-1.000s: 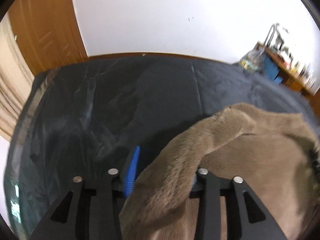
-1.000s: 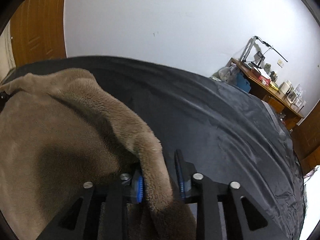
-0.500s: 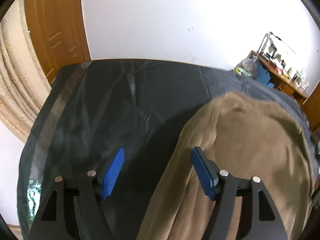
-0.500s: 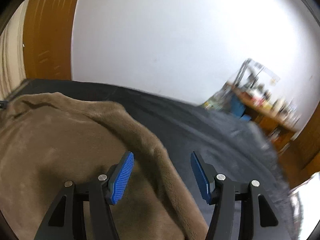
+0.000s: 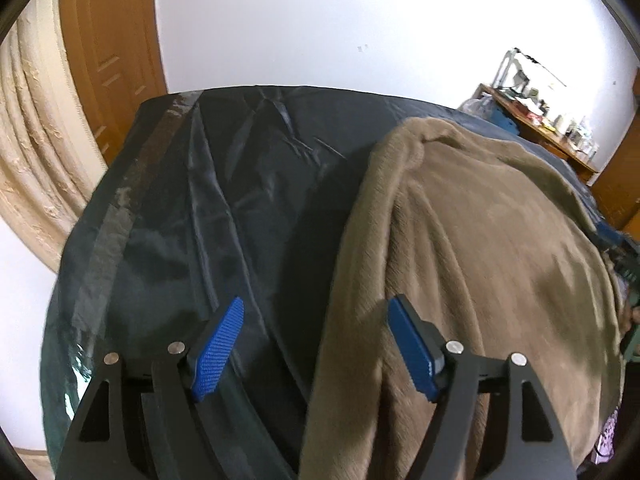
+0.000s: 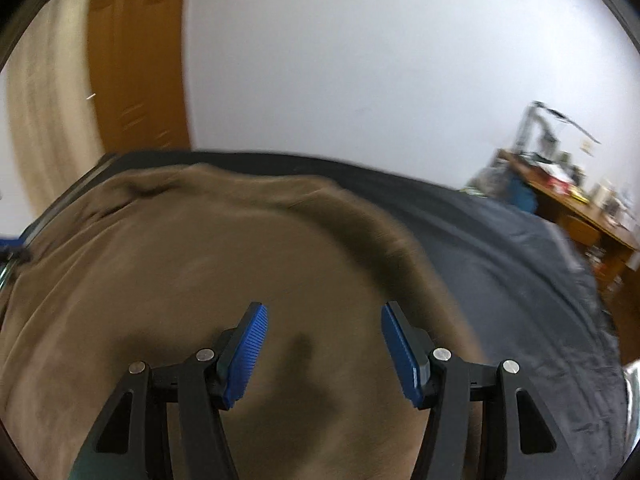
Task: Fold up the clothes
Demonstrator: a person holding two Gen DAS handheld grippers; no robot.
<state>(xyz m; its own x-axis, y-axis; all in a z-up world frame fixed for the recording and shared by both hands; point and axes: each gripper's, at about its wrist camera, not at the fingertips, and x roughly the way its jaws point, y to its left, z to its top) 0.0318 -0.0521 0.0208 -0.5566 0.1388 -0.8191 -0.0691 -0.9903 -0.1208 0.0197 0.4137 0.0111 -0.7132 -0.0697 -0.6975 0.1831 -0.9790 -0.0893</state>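
A brown fleece garment [image 5: 480, 248] lies spread on a dark cloth-covered surface [image 5: 224, 208]. In the left wrist view it fills the right half. My left gripper [image 5: 316, 344] is open and empty, above the garment's left edge, its right pad [image 5: 412, 344] over the fleece. In the right wrist view the garment [image 6: 192, 272] fills the left and centre. My right gripper [image 6: 324, 344] is open and empty above the fleece, near its right edge. The other gripper shows partly at the right edge of the left wrist view [image 5: 624, 248].
The dark cover [image 6: 520, 264] reaches to a white wall behind. A wooden door [image 5: 108, 48] and a beige curtain [image 5: 36, 140] stand at the left. A cluttered wooden desk [image 5: 536, 116] is at the far right.
Both grippers have opened and let go of the fleece edges, which dropped flat onto the cover. Both grippers have lifted and pulled back.
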